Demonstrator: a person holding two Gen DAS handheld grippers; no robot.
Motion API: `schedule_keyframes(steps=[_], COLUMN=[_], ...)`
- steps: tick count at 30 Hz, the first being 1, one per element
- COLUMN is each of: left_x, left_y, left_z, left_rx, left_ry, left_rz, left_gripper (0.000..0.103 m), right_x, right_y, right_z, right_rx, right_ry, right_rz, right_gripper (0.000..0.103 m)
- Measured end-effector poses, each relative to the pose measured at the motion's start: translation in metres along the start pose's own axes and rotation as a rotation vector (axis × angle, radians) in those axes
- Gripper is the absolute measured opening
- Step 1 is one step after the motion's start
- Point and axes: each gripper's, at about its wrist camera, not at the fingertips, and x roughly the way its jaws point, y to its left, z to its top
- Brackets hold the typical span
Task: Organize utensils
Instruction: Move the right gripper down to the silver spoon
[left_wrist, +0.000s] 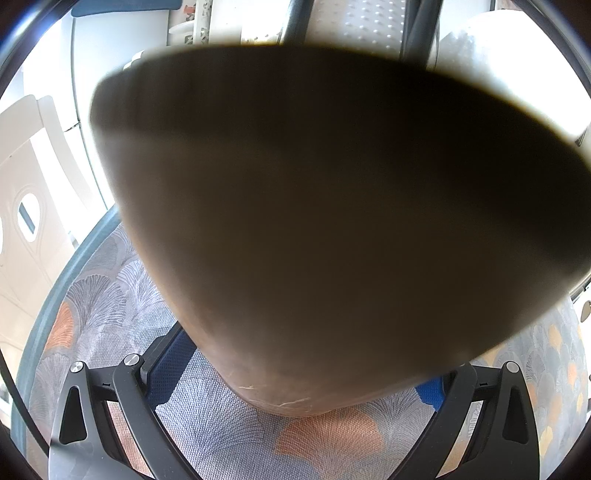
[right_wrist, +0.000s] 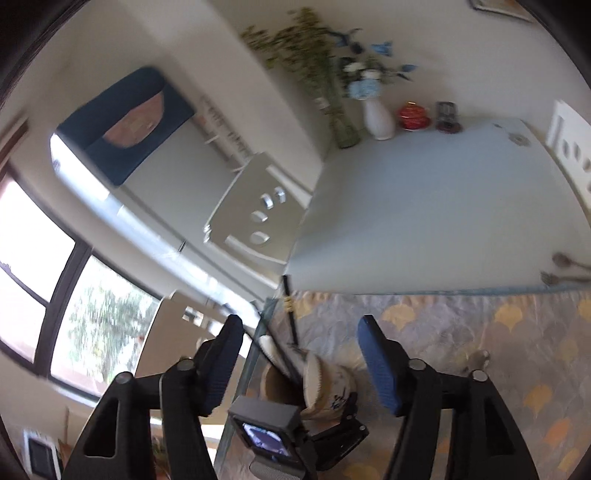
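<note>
Left wrist view: we held the cup (left_wrist: 314, 229) between the left gripper (left_wrist: 295, 387) jaws, above the patterned placemat (left_wrist: 207, 417).

Right wrist view: our right gripper (right_wrist: 303, 362) jaws stood wide, empty. Chopsticks (right_wrist: 290, 314) rose from the cup (right_wrist: 325, 384); a spoon (right_wrist: 569, 262) and fork (right_wrist: 565, 278) lay on the tabletop (right_wrist: 424, 221).

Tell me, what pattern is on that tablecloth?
Grey tablecloth with fan-shaped leaves, some orange and yellow; clearest in the right wrist view.

Bare tabletop (right_wrist: 424, 206) beyond cup (right_wrist: 325, 384)
</note>
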Motion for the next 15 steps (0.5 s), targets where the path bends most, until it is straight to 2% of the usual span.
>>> schedule_keyframes(steps=[3, 7, 9, 13, 15], left_x=[0.000, 0.000, 0.000, -0.001, -0.001], left_y=[0.000, 0.000, -0.001, -0.002, -0.004], left_z=[0.000, -0.001, -0.001, -0.001, -0.001], left_rx=[0.000, 0.000, 0.000, 0.002, 0.006], left_ry=[0.000, 0.000, 0.000, -0.003, -0.006], left_rz=[0.000, 0.000, 0.000, 0.002, 0.001], left_gripper=[0.100, 0.100, 0.100, 0.100, 0.100], right_x=[0.020, 0.052, 0.075, 0.114, 0.127], right_y=[-0.038, -0.090, -0.118, -0.146, -0.151], right_z=[-0.008, -0.026, -0.038, -0.058, -0.063], right_rx=[0.142, 0.317, 0.388, 0.426, 0.412], right_ry=[0.052, 0.144, 0.217, 0.322, 0.347], right_rz=[-0.151, -0.263, -0.313, -0.369, -0.398], right_gripper=[0.066, 0.066, 0.066, 0.065, 0.065])
